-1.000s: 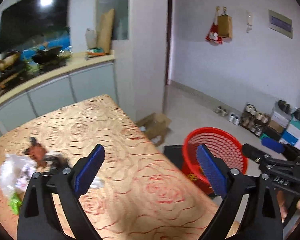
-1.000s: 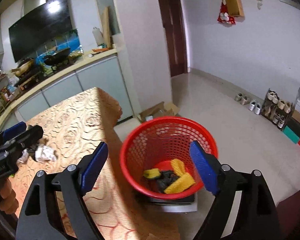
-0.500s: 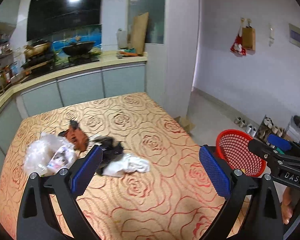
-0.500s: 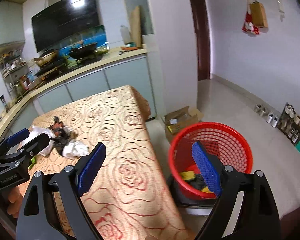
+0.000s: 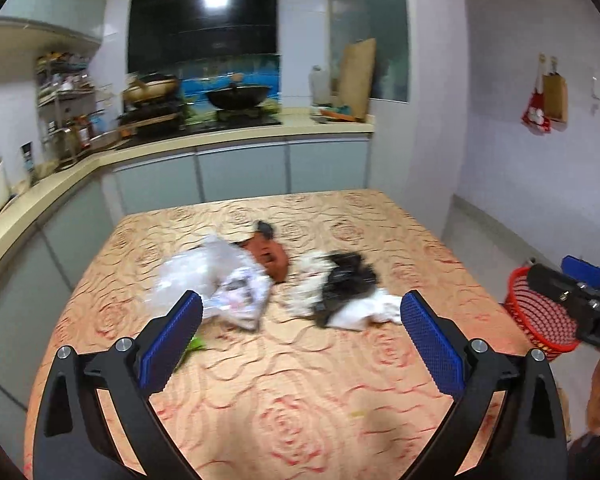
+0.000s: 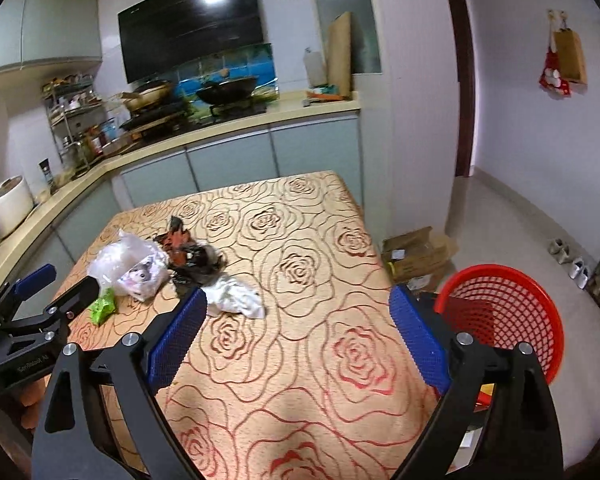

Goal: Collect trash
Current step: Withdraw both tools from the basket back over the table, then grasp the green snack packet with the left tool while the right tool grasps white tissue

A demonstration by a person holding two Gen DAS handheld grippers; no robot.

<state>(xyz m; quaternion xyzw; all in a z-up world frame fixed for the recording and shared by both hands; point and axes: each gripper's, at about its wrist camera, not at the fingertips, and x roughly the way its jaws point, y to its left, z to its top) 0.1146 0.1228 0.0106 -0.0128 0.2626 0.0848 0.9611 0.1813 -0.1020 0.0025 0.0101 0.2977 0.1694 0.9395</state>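
From the left wrist view, the left gripper (image 5: 298, 334) hangs over the near part of the table (image 5: 300, 400) with its blue pads spread wide and nothing between them. The trash lies in a loose heap around the middle of the table: a clear plastic bag (image 5: 216, 280) with some printed paper inside, a brown crumpled scrap (image 5: 274, 258) just behind it, a black wrapper (image 5: 348, 280) beside that, and a white tissue (image 5: 364, 310) touching the black wrapper on its near side. This view is blurred, so finer detail is hard to tell. All of it looks light, soft and easily squashed; I judge the plastic bag slippery and likely to slide out unless it is pinched at a bunched fold, not its smooth flank. From the right wrist view, the right gripper (image 6: 298, 338) also stands over the near part of the table, its jaws opening wider, with nothing between them. The white tissue (image 6: 236, 300) sits nearest to it, a good first pick: it should crush readily, so a grip across its raised middle would do. A small green wrapper (image 6: 103, 308) lies at the near left of the heap, flat and thin, probably harder to catch. The red basket (image 6: 512, 312) waits on the floor just off the right edge of the table.
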